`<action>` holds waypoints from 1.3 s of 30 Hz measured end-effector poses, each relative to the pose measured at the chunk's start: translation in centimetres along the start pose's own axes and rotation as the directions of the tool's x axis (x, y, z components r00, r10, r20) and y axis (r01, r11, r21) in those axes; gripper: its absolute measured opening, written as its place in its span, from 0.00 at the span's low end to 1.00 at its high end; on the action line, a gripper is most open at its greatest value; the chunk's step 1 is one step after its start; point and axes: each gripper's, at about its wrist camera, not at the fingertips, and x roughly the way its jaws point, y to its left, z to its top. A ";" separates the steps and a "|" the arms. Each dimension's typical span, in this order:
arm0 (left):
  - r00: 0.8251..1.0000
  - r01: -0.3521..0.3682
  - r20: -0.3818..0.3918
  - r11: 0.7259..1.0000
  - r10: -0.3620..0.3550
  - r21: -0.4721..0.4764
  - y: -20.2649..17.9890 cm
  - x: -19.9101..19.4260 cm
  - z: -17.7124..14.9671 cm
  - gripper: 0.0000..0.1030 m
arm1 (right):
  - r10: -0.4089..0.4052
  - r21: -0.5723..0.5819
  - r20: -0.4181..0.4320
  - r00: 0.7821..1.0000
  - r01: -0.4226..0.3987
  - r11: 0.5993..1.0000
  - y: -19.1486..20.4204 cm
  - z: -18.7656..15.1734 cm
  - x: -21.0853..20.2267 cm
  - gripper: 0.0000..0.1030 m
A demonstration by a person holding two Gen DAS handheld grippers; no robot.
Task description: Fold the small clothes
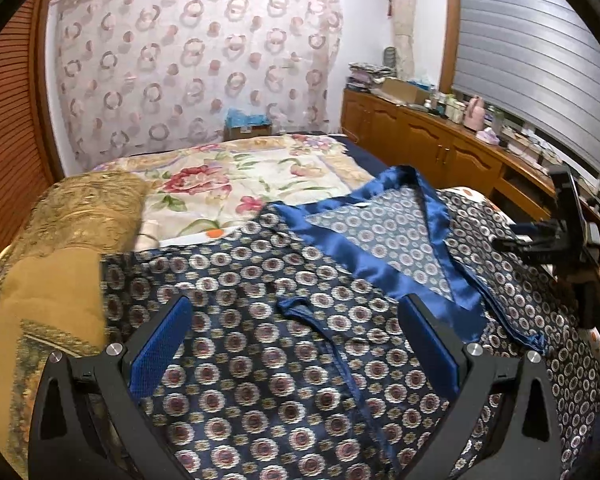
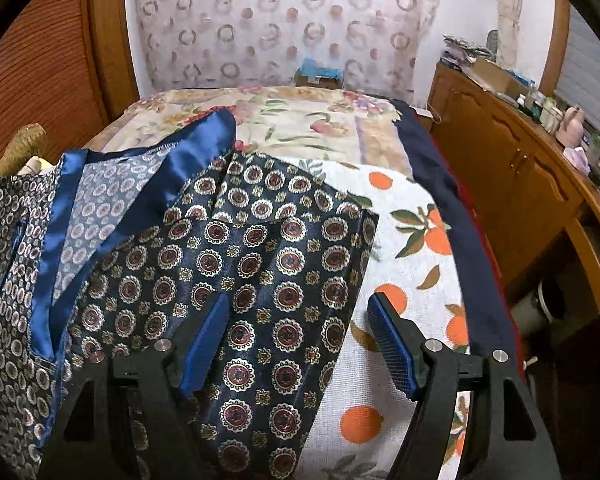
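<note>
Bedroom, as I see it: bed [image 2: 404, 240] under an orange-print sheet, floral quilt [image 1: 260, 172] beyond, gold pillow [image 1: 80, 208] at left, ringed curtain [image 1: 196, 48] behind, wooden counter [image 1: 432, 136] with clutter along the window. Navy patterned shirt [image 1: 260, 340] lies spread on the bed. My left gripper [image 1: 296, 344] fingers released above it; right gripper [image 2: 300, 340] fingers released, straddling its edge.
</note>
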 end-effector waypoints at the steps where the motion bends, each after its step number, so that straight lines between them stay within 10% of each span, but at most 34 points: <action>1: 1.000 -0.019 0.000 1.000 0.019 -0.005 0.4 -0.3 0.2 1.00 | 0.010 0.005 0.011 1.000 -0.010 1.000 0.0 -0.1 0.1 0.71; 11: 0.983 -0.178 -0.047 0.984 0.177 -0.022 4.0 -2.0 0.8 0.92 | 0.029 -0.005 0.005 1.000 -0.029 1.000 0.1 0.0 -0.2 0.73; 19: 0.965 -0.218 -0.145 0.976 0.220 0.025 6.2 -0.1 2.1 0.45 | 0.029 -0.002 0.005 1.000 -0.029 1.000 -0.1 -0.1 -0.6 0.74; 28: 0.941 -0.242 -0.226 0.967 0.253 0.076 6.9 2.4 2.5 0.34 | 0.029 -0.002 0.005 1.000 -0.029 1.000 0.0 -0.1 -0.5 0.74; 31: 0.937 -0.246 -0.230 0.965 0.262 0.095 6.9 2.8 2.7 0.04 | 0.029 -0.001 0.006 1.000 -0.029 1.000 0.0 -0.2 -0.5 0.75; 39: 0.979 -0.182 -0.089 0.983 0.184 0.032 5.8 -1.5 3.8 0.02 | 0.029 -0.001 0.006 1.000 -0.029 1.000 0.0 -0.2 -0.5 0.75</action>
